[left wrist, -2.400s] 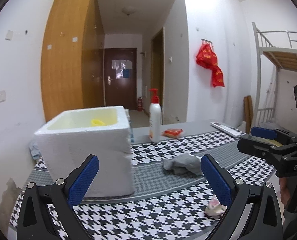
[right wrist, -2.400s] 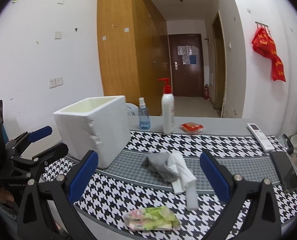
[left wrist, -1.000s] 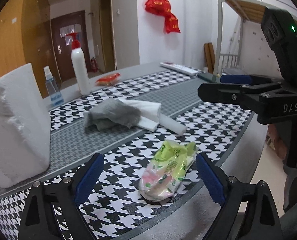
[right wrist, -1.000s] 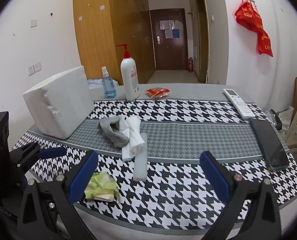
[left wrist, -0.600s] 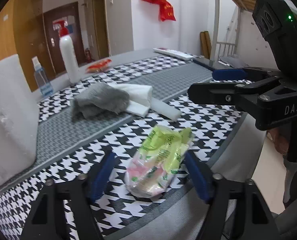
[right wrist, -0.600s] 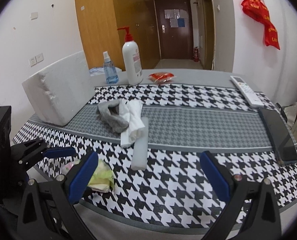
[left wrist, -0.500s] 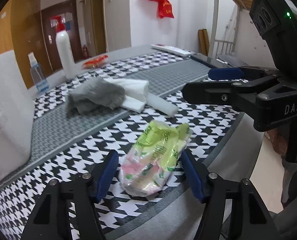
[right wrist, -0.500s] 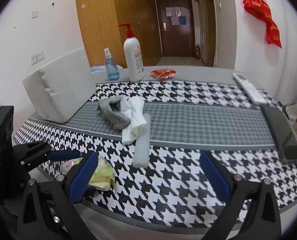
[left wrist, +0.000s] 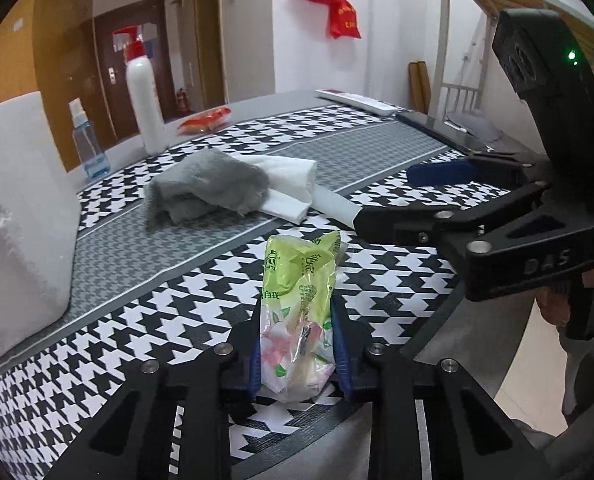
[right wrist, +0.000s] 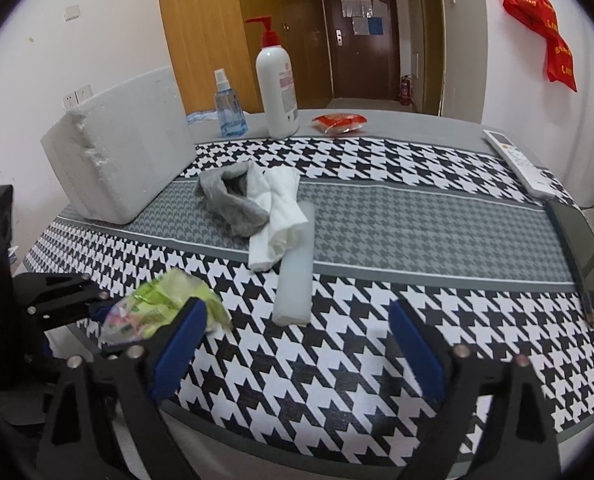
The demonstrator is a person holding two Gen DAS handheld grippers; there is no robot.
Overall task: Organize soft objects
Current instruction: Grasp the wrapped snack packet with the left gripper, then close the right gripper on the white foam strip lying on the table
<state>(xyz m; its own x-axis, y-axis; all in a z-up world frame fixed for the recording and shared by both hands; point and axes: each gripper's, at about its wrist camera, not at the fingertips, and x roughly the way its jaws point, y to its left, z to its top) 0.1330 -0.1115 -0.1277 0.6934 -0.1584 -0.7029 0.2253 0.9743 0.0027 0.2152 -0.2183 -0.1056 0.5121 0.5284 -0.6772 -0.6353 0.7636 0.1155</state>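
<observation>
My left gripper (left wrist: 299, 344) is shut on a green and pink tissue pack (left wrist: 297, 300) at the table's front edge; the pack also shows in the right wrist view (right wrist: 157, 308). A grey cloth (left wrist: 209, 188) lies on a white folded cloth (left wrist: 289, 184) mid-table, with a white foam strip (right wrist: 295, 264) beside them. The white foam box (left wrist: 13, 216) stands at the left. My right gripper (right wrist: 297, 340) is open and empty over the front of the table, to the right of the pack.
A pump bottle (right wrist: 277, 88), a small spray bottle (right wrist: 227, 108) and a red packet (right wrist: 339, 122) stand at the back. A remote (right wrist: 517, 160) and a phone (right wrist: 581, 256) lie at the right edge. The houndstooth cloth (right wrist: 377, 320) covers the table.
My left gripper moved down from the box to the tissue pack and its jaws closed on it. The right gripper stayed open and shifted slightly.
</observation>
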